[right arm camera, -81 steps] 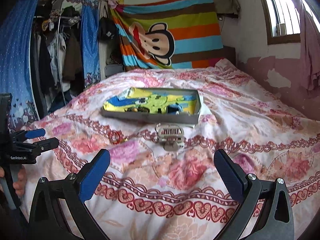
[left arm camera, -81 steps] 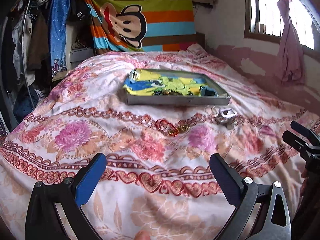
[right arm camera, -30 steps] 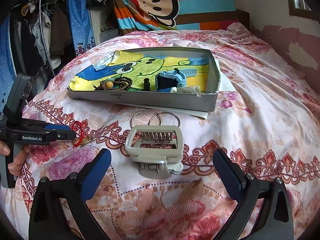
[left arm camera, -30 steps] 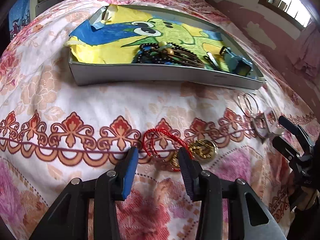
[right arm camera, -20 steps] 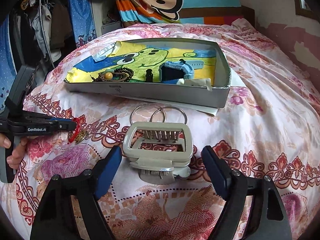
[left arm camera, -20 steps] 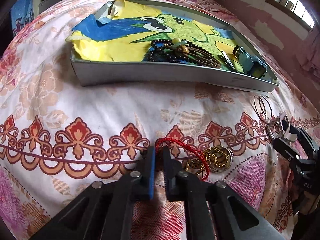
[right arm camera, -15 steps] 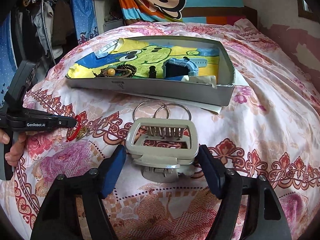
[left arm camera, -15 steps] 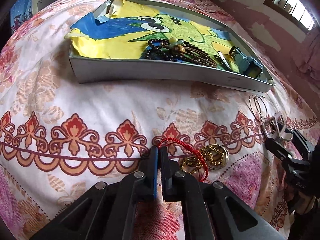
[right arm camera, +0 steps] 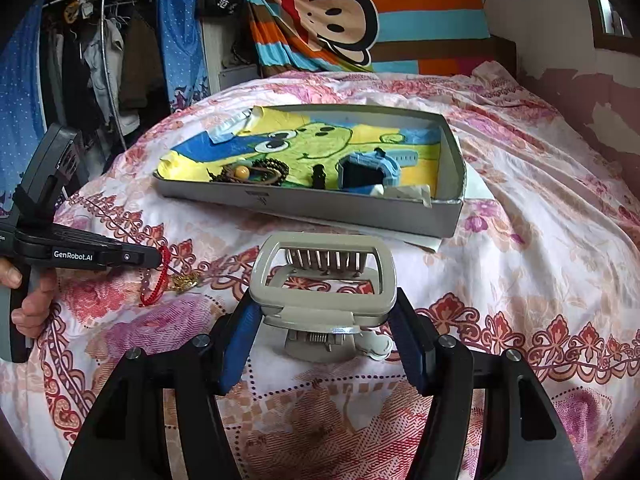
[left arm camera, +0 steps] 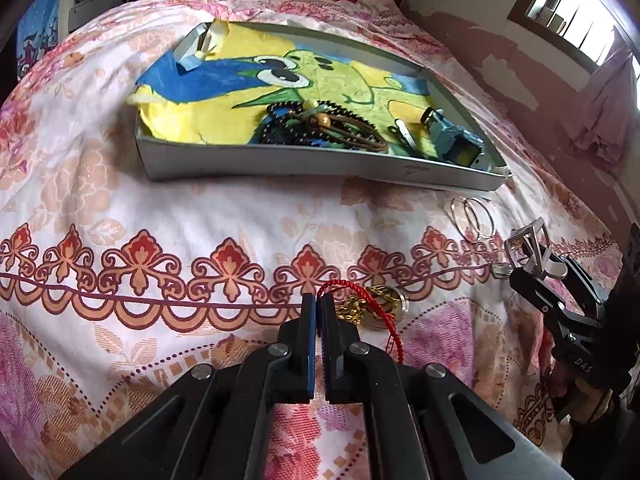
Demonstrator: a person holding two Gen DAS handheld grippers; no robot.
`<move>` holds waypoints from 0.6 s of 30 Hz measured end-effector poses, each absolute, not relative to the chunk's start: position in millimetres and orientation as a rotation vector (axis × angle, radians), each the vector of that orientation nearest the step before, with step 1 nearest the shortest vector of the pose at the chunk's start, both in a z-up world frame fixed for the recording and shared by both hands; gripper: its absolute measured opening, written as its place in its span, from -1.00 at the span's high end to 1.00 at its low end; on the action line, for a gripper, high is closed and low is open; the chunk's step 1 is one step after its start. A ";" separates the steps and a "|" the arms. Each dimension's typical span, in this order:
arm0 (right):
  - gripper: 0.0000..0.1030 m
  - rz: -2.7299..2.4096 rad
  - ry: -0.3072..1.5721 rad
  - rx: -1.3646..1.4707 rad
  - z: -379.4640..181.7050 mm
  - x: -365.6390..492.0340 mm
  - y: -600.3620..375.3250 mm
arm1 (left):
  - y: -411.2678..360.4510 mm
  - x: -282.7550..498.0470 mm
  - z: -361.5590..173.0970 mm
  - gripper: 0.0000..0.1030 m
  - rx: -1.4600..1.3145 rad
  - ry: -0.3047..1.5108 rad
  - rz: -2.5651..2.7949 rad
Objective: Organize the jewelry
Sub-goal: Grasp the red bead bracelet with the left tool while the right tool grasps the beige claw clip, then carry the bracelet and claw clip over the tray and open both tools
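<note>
The left gripper (left arm camera: 319, 300) was down at the floral bedspread (left arm camera: 160, 216), its fingers (left arm camera: 308, 320) pressed nearly together on the red cord bracelet (left arm camera: 360, 300). The cord looped up from between the tips and trailed off to the right, across a gold chain (left arm camera: 352, 308) and a round gold pendant (left arm camera: 390, 304) that lay on the bed just beside the gripper. From the right wrist view the same cord (right arm camera: 154, 280) hung below the left gripper's tip (right arm camera: 154, 258).

The right gripper (right arm camera: 324, 320) had its fingers (right arm camera: 240, 344) closed against the two sides of the grey hair claw clip (right arm camera: 322, 280), which stood upright between them with its teeth pointing down inside its frame. From the left wrist view the clip (left arm camera: 528, 248) sat at the tip of the right gripper (left arm camera: 532, 276).

Beyond both grippers lay the shallow grey tray (left arm camera: 280, 164), lined with a yellow, blue and green cartoon sheet (left arm camera: 224, 92). Inside it, near the front wall, were a heap of dark bead bracelets (left arm camera: 316, 124), a small metal clip (left arm camera: 404, 134) and a blue watch (left arm camera: 452, 140). Two thin silver hoops (left arm camera: 472, 220) lay overlapping on the bedspread between the tray and the hair clip. A striped monkey blanket (right arm camera: 360, 12) hung on the far wall.
</note>
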State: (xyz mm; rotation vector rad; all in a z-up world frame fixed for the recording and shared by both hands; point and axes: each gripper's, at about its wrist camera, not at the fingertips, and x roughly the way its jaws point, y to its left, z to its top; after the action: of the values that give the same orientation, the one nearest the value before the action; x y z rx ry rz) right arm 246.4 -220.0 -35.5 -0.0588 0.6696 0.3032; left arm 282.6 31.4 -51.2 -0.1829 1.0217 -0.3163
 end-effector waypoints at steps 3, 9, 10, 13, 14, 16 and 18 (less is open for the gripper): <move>-0.13 0.314 0.638 -0.043 -28.8 243.3 -222.6 | 29.3 278.1 -40.8 0.95 -0.187 0.994 -0.322; -0.13 0.314 0.602 -0.022 -14.7 250.3 -224.1 | 22.1 281.0 -11.9 0.95 -0.214 0.936 -0.338; -0.13 0.314 0.595 -0.013 -10.6 253.4 -224.8 | 19.4 284.8 -5.1 0.95 -0.214 0.928 -0.339; -0.13 0.313 0.562 0.018 2.7 263.0 -228.3 | 10.1 298.9 18.1 0.95 -0.186 0.881 -0.328; -0.13 0.310 0.549 0.015 7.2 267.5 -229.4 | 6.5 304.1 24.5 0.95 -0.180 0.868 -0.328; -0.13 0.304 0.526 0.004 14.9 277.8 -231.1 | -1.2 317.2 37.1 0.95 -0.165 0.836 -0.318; -0.13 0.303 0.509 0.009 22.3 291.8 -234.1 | -8.7 332.3 45.0 0.95 -0.158 0.807 -0.299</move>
State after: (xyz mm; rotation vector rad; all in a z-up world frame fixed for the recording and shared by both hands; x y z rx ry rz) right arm 291.8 -234.1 22.3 0.0093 0.5085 0.3029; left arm 332.3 -8.7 45.0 -0.1583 0.8071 -0.2989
